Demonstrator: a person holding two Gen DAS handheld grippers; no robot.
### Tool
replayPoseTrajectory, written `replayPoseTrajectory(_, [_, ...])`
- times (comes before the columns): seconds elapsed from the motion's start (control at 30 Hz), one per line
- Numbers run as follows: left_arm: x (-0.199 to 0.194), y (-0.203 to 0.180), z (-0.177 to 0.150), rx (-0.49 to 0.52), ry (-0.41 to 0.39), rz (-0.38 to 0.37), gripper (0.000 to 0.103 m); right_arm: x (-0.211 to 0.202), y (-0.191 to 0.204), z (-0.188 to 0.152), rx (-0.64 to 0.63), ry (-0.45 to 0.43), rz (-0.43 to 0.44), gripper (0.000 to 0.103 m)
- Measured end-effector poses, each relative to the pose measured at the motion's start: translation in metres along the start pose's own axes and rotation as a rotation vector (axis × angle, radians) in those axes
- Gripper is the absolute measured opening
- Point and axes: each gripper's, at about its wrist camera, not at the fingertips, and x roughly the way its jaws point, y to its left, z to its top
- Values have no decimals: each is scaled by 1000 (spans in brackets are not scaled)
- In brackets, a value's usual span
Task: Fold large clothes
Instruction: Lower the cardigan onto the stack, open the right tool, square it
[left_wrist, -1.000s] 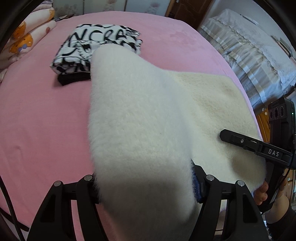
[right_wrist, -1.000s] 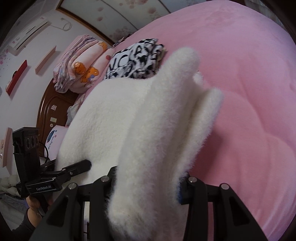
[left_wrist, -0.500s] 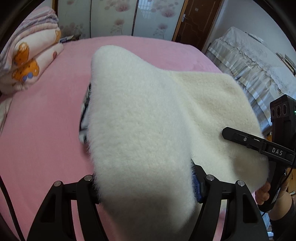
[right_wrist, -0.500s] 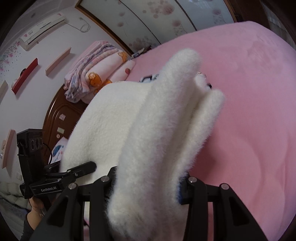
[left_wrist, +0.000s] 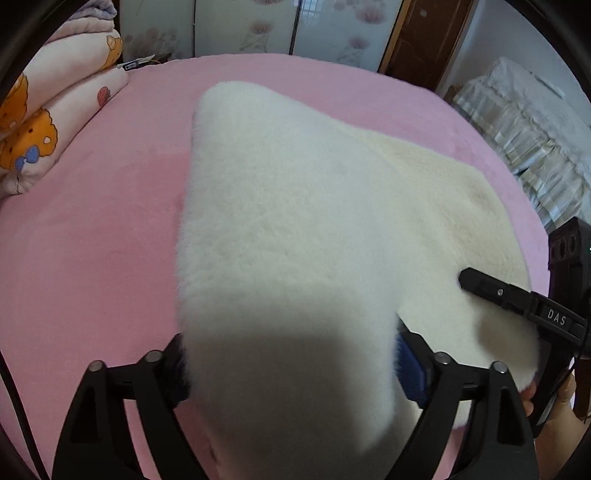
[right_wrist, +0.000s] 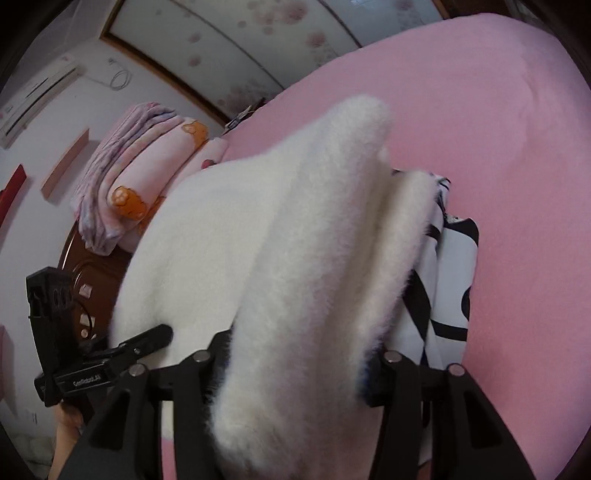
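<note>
Above a pink bed (left_wrist: 92, 229), a thick white fleece garment (left_wrist: 295, 258) is seen bunched between the fingers of both hand-held grippers. Its fluffy bulk fills the gap of the left gripper (left_wrist: 291, 365), whose jaws have just been opening wider, the fabric still lying between them; whether the pads still press on it cannot be told. The same garment (right_wrist: 280, 258) is draped through the right gripper (right_wrist: 295, 365), whose jaws have likewise just been opening around the pile. A black-and-white printed garment (right_wrist: 450, 280) is glimpsed on the bed beneath the fleece's right edge. Folded pink cartoon quilts (left_wrist: 44, 122) are stacked at the bed's far left, before floral sliding doors (left_wrist: 258, 26).
</note>
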Motion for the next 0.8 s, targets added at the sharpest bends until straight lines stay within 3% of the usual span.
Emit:
replayPoseTrajectory(0.1, [-4,4,1,17,-23,-16,89,-5,2,-2,-60,-5,-11,64])
replayPoseTrajectory(0.17, [-9,2,0,32,-31,11,91,-11,14,1,-127,10,-75,69])
replayPoseTrajectory(0.3, [-27,-11,-2,42,-36,95,90,-29,35,6,-189,42,-156,69])
replayPoseTrajectory(0.43, [-66,-37,-15,112,-119,164,89,-68,66,9,-299,-63,-255,69])
replayPoseTrajectory(0.5, [-85,-44,-17,114,-160,179,76,-85,78,10,-331,-116,-273,69])
replayPoseTrajectory(0.57, [-92,-42,-16,93,-169,168,23,-86,88,10,-361,-128,-281,69])
replayPoseTrajectory(0.6, [-94,-43,-17,74,-167,167,14,-82,94,7,-378,-124,-290,63])
replayPoseTrajectory(0.63, [-93,-45,-18,59,-160,178,10,-77,97,5,-384,-106,-280,46])
replayPoseTrajectory(0.7, [-88,-52,-22,69,-153,206,10,-63,104,1,-386,-53,-247,24])
replayPoseTrajectory(0.8, [-86,-62,-31,105,-166,251,9,-40,107,-7,-430,-47,-363,17])
